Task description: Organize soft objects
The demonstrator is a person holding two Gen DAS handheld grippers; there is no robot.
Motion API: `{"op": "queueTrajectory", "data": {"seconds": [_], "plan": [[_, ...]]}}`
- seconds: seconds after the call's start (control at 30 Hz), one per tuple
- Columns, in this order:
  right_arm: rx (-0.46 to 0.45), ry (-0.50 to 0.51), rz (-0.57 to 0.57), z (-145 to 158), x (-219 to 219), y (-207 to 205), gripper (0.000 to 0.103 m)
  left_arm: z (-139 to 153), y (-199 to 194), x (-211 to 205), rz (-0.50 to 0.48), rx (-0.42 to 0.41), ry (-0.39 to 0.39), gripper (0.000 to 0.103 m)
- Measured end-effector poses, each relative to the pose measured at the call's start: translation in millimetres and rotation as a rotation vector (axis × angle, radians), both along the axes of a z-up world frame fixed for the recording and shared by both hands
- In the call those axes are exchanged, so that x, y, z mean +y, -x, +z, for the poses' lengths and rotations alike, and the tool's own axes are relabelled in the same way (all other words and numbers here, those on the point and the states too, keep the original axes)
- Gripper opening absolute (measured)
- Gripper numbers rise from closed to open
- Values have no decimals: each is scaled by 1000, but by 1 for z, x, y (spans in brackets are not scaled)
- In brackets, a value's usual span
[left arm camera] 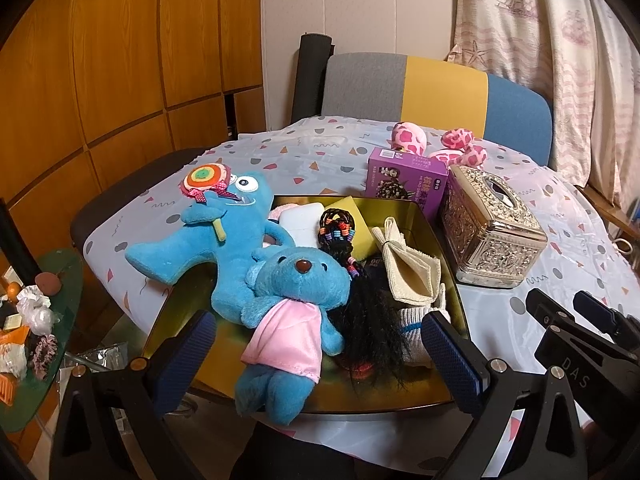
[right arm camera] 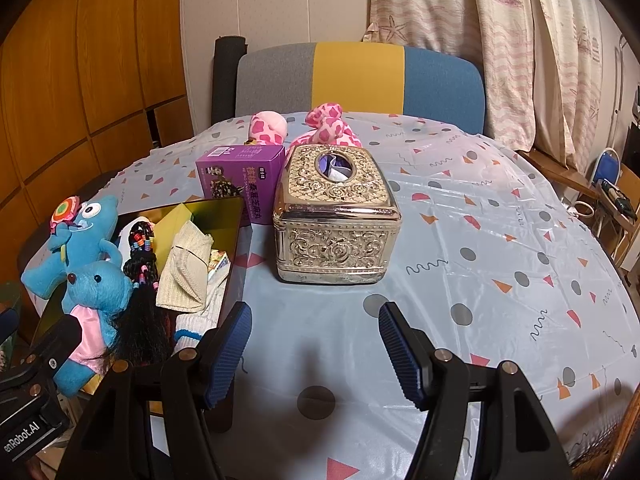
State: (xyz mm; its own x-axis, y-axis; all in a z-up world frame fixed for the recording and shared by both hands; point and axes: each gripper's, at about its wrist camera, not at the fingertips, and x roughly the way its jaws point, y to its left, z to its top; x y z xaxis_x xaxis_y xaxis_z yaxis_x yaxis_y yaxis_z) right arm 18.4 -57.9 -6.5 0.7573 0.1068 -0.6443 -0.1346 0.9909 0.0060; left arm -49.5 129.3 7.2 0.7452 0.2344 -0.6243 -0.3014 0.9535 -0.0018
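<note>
Both our grippers gape wide, gripping nothing: left gripper (left arm camera: 316, 344) hovers over the gold tray (left arm camera: 430, 228) straddling the blue teddy (left arm camera: 296, 300); right gripper (right arm camera: 314, 344) beside it.

Counting from the gold tray (left arm camera: 430, 236) that lies before my tongs: two blue plush toys rest on its left part, one long-limbed with a lollipop (left arm camera: 224, 236), one bear in a pink dress (left arm camera: 294, 304); one black hairpiece with coloured beads (left arm camera: 360, 304) lies in it beside the bear; one folded cream cloth (left arm camera: 408, 270) in its right part; one white sock with a blue stripe (left arm camera: 412, 330) at its near right; one purple carton (left arm camera: 404, 180) behind it; one ornate metal tissue box (right arm camera: 334, 220) to its right; one pink spotted plush (right arm camera: 328, 128) beyond the carton; one chair (right arm camera: 356, 80) behind all.
</note>
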Motion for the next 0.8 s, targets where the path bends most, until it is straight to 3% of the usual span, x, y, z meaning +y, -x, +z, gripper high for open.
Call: {"op": "queueTrajectory", "data": {"seconds": [0.8], "plan": [[21,-8,-3,-5,-4,-2,67,-4,1,6,12,0,19,103]]}}
